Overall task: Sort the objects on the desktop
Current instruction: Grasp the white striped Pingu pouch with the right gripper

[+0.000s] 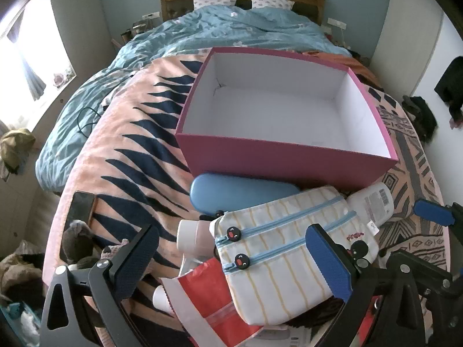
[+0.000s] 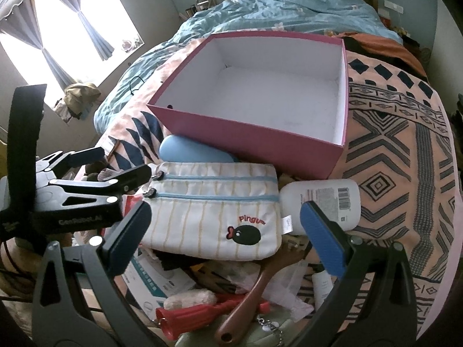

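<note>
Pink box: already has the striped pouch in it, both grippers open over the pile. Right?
Not quite. The pink box is empty; the striped pouch lies on the pile in front of it, as the right wrist view shows. Both the left gripper and right gripper are open.

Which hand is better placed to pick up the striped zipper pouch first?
Probably the left. The left gripper already has its open fingers on both sides of the white striped fabric pouch. The right gripper hovers near the pouch's lower edge.

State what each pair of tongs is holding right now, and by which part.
Nothing is held. The left tongs and the right tongs both stand wide open above the striped white fabric zip pouch, without gripping it.
</note>
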The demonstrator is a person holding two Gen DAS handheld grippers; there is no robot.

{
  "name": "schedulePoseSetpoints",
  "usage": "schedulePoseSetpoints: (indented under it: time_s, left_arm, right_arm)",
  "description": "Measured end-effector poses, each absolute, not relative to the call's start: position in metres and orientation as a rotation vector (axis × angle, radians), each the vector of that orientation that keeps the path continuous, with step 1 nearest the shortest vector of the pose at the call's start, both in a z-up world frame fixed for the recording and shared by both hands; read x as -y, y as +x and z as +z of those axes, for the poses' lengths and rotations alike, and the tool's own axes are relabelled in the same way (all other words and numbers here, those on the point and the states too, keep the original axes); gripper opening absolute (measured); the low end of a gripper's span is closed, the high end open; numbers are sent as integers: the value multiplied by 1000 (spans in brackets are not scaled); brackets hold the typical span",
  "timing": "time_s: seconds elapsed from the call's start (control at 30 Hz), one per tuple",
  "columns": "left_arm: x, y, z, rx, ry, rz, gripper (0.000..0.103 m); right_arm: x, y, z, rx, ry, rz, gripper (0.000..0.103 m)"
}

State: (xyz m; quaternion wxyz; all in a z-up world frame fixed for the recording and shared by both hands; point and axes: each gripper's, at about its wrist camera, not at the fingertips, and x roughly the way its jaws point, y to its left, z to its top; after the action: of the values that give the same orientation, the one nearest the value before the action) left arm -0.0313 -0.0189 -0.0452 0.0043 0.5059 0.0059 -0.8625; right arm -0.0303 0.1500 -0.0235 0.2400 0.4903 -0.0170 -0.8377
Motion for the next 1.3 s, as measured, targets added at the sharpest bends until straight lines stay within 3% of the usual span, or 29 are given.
schedulePoseSetpoints:
  time_s: [1.0,1.1,1.3]
  left_arm:
    - [21,-32,-82,-37,1778,-2659,103]
    - [20,-32,-87,-43,1811,-2655,103]
    - [19,-32,-94,-2,1898,-2698,103]
  right_arm:
    - [-150,-52,-52,14,1480,-2202,101]
    - [-150,-56,-61,26,1519,-2156,95]
    - [-150,-60,-73,44,1564,-2086,95]
